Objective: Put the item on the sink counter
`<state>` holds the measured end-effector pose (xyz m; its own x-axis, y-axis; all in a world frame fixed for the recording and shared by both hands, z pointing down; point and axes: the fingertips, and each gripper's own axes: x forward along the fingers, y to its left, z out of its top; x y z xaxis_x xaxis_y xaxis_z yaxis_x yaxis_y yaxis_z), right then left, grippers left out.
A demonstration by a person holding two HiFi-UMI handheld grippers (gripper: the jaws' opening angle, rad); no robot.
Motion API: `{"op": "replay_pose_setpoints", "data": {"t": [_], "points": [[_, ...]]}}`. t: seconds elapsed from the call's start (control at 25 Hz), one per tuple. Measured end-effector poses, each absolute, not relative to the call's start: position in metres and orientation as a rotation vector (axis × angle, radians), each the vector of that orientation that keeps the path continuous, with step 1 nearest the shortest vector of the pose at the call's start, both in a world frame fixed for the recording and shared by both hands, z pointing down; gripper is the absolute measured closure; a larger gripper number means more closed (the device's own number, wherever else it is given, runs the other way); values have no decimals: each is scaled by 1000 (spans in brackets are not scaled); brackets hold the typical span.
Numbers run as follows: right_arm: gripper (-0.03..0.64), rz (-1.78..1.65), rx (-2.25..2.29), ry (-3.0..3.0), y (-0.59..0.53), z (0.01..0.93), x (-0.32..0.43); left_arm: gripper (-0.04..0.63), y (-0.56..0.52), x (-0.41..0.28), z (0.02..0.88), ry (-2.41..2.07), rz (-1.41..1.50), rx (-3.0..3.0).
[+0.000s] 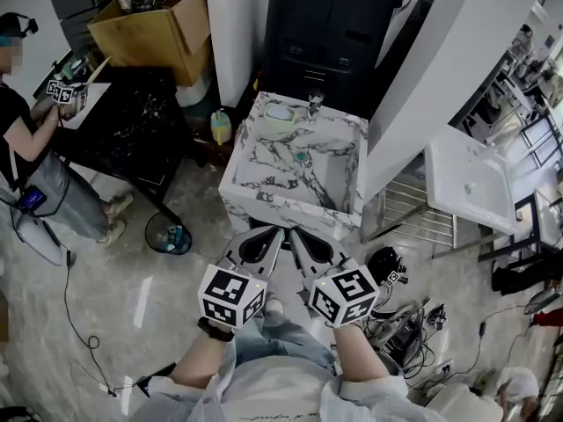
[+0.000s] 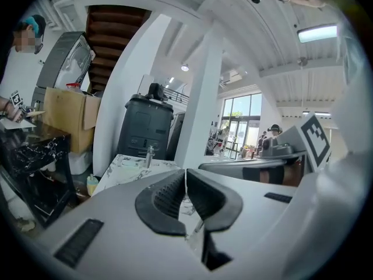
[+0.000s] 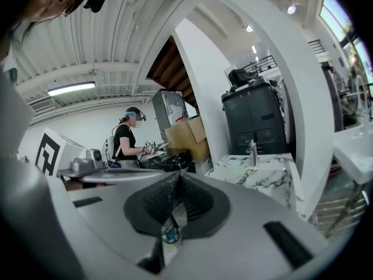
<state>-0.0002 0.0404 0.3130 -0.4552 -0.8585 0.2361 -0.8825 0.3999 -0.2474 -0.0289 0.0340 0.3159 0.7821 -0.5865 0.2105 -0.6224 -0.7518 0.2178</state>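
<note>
This is an open workshop hall. A white marble-patterned sink cabinet (image 1: 283,207) stands free on a bare grey concrete floor (image 1: 114,280), and a loose white ceramic basin (image 1: 471,178) lies nearby. Tangled black cables (image 1: 413,328) litter the floor, and a brown cardboard box (image 1: 163,25) holds clutter.

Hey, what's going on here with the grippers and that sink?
A person holds two grippers in front of a marble sink unit. The left gripper and the right gripper are both shut and empty. A pale green item lies on the sink counter beside the tap. Another person stands at a black table off to the left.
</note>
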Motion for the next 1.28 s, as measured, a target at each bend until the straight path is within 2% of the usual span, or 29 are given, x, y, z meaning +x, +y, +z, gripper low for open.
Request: {"op": "replay_pose_setpoints", "data": {"t": [1.28], "points": [[609,379,1509,-2575,32,297,-9,572,30,-27,300,-900,129,2735]]}}
